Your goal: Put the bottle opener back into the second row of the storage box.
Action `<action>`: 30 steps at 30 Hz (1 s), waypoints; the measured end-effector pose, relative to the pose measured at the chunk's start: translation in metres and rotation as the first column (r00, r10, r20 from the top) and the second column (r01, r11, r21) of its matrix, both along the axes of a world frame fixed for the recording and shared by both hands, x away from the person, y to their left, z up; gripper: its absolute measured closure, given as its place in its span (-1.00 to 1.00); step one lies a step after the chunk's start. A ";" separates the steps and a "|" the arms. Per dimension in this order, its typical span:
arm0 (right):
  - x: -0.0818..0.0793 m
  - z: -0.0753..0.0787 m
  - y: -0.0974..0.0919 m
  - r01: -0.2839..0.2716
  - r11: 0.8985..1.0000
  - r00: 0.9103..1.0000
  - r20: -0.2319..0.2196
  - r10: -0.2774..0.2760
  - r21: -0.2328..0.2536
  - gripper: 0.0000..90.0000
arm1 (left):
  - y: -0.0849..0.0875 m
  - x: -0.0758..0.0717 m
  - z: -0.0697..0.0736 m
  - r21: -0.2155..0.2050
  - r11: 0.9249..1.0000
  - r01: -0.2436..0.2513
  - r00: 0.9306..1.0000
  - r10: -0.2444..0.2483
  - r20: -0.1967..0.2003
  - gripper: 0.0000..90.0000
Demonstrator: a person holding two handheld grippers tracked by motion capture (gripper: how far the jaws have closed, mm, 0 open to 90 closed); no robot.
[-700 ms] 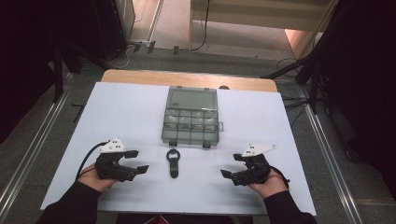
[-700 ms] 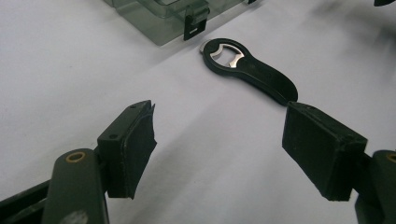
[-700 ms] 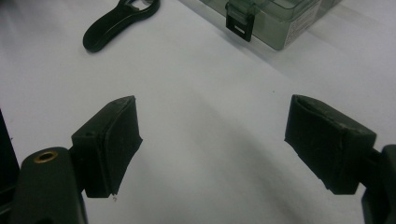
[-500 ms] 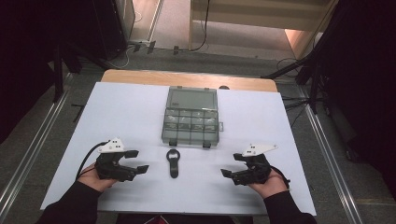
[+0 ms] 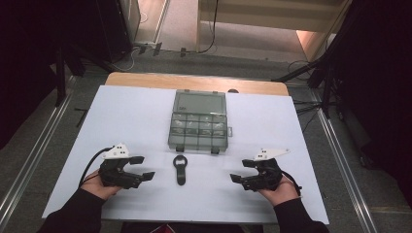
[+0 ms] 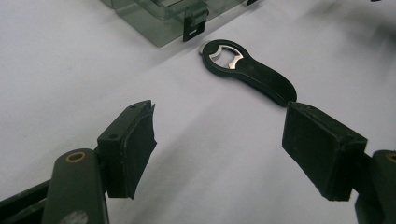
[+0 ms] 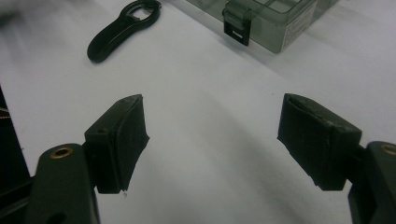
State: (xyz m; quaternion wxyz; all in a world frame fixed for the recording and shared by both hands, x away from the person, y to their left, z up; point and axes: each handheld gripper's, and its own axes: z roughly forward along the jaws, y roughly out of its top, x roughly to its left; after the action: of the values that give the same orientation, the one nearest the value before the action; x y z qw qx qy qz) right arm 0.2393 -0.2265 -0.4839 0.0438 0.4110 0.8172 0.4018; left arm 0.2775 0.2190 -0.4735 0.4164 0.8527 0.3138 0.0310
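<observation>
1. Nothing has shifted since the earlier frames: both hands rest near the table's front edge.
2. The left gripper and right gripper stand with jaws apart, empty.
3. The black bottle opener lies between them, just before the clear compartment box.
4. The left gripper view shows the opener's metal mouth; the right gripper view, a box latch.

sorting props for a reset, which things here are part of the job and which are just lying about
Part of the job:
- bottle opener
- left gripper, open
- right gripper, open

Lying about:
- compartment box, latched shut
- white table cover
</observation>
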 end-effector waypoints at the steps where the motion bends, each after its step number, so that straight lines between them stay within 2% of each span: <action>1: 0.000 0.000 0.000 -0.002 1.000 1.000 0.000 0.002 -0.001 -0.45 | 0.000 0.000 0.000 0.001 1.000 -0.001 1.000 0.001 0.002 -0.44; 5: -0.001 0.000 0.000 -0.003 1.000 1.000 0.009 0.004 -0.010 -0.45 | 0.000 0.000 0.000 -0.004 1.000 -0.003 1.000 0.003 0.001 -0.44; 14: -0.002 -0.001 0.000 -0.003 1.000 1.000 0.030 0.003 0.003 -0.45 | 0.000 0.000 0.000 -0.002 1.000 -0.001 1.000 0.001 0.002 -0.44; 20: -0.002 -0.001 0.000 0.001 1.000 1.000 0.027 -0.001 0.002 -0.45 | 0.000 0.000 0.000 -0.002 1.000 -0.001 1.000 0.001 0.003 -0.44; 24: -0.002 -0.001 0.000 -0.005 1.000 1.000 0.029 0.006 -0.019 -0.45 | 0.000 0.000 0.000 -0.002 1.000 0.000 1.000 0.001 0.003 -0.44; 30: -0.001 -0.001 0.000 -0.005 1.000 1.000 0.024 0.006 -0.015 -0.45 | 0.000 0.000 0.000 -0.002 1.000 0.000 1.000 0.000 0.003 -0.44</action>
State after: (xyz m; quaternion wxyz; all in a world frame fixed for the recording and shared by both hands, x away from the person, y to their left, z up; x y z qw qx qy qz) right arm 0.2380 -0.2264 -0.4851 0.0556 0.4035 0.8207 0.4007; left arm 0.2771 0.2188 -0.4732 0.4179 0.8522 0.3131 0.0320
